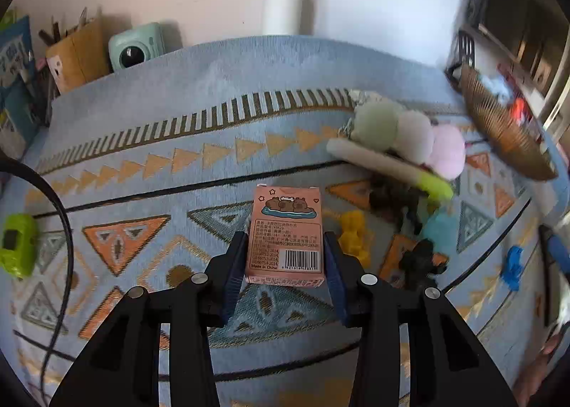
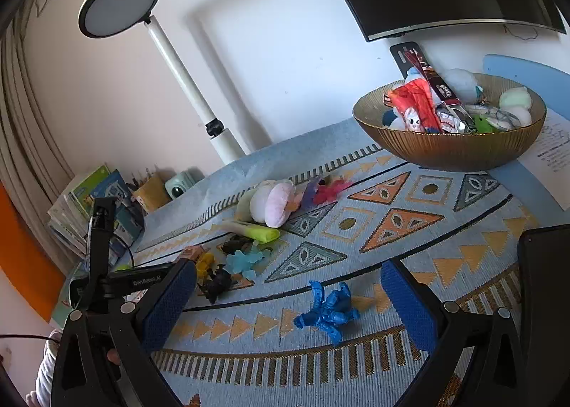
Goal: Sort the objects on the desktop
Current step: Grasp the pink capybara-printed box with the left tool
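Left wrist view: left gripper [image 1: 285, 257] clenched on pink card box [image 1: 285, 234], pads pressed against both long sides, at centre frame above patterned blue cloth [image 1: 178, 93] covering counter. Yellow figure [image 1: 354, 232] just right of box; black figures [image 1: 420, 261] beyond it. Plush dango skewer [image 1: 409, 136] and highlighter [image 1: 388, 166] upper right. Ribbed bowl [image 1: 498, 129] at far right edge.

Right wrist view: right gripper [image 2: 288, 303] released, jaws wide apart, nothing held. Blue figure [image 2: 329, 310] lying on cloth between fingers, untouched. Bowl [image 2: 449, 143] upper right, filled with toys. Desk lamp [image 2: 119, 4] upper left.
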`<state>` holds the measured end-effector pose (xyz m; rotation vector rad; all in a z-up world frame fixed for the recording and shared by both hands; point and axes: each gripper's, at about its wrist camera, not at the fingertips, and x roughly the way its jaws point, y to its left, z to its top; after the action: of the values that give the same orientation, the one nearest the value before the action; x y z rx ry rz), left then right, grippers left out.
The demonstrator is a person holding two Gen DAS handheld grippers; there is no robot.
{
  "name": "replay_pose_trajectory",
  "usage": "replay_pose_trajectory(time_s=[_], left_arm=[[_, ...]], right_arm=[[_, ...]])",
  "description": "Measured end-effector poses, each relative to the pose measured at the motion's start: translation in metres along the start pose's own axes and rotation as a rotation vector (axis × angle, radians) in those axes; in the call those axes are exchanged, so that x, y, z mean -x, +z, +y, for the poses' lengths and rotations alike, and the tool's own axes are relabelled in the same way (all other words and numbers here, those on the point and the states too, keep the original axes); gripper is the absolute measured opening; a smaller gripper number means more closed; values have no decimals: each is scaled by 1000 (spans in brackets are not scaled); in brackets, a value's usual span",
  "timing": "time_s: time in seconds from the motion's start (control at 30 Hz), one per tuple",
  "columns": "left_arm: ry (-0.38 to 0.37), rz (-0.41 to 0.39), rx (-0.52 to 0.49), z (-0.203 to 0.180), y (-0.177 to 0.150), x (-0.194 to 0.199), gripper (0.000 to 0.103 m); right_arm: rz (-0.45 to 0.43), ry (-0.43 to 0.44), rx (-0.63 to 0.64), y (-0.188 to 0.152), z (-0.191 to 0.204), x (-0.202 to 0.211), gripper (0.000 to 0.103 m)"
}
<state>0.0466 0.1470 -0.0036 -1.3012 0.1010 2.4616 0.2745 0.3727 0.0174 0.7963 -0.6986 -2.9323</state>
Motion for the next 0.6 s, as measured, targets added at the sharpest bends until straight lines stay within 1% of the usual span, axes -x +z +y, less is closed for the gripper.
replay_pose_trajectory(time_s=[0.03,0.07,0.13,0.17,0.23,0.33,0.4,0.47,0.53,0.6], left_arm=[[-2,8,-1,-2,1,-4,41],[5,1,-12,-5,2,-7,42],[42,-19,-50,-13,4,-12,42],[53,-33,-60,-15,4,-12,41],[48,-40,-42,-14,4,-12,38],[14,-65,32,1,-2,3,37],[-1,-95,72,12,-9,17,37],[-9,-138,127,24,-21,31,37],[-30,-179,177,35,-32,37,37],[-59,-197,227,46,-39,36,37]], right_arm=[[3,-4,2,0,0,-1,103],[5,-6,4,0,1,-1,103],[7,-11,8,-1,1,-2,103],[7,-12,9,-1,2,-2,103],[3,-16,11,-1,1,-1,103],[-6,-13,13,-1,1,1,103],[5,-18,23,-1,2,-1,103],[28,-76,32,-2,4,-7,103],[84,-140,52,-2,8,-20,103],[144,-174,90,-4,14,-32,103]])
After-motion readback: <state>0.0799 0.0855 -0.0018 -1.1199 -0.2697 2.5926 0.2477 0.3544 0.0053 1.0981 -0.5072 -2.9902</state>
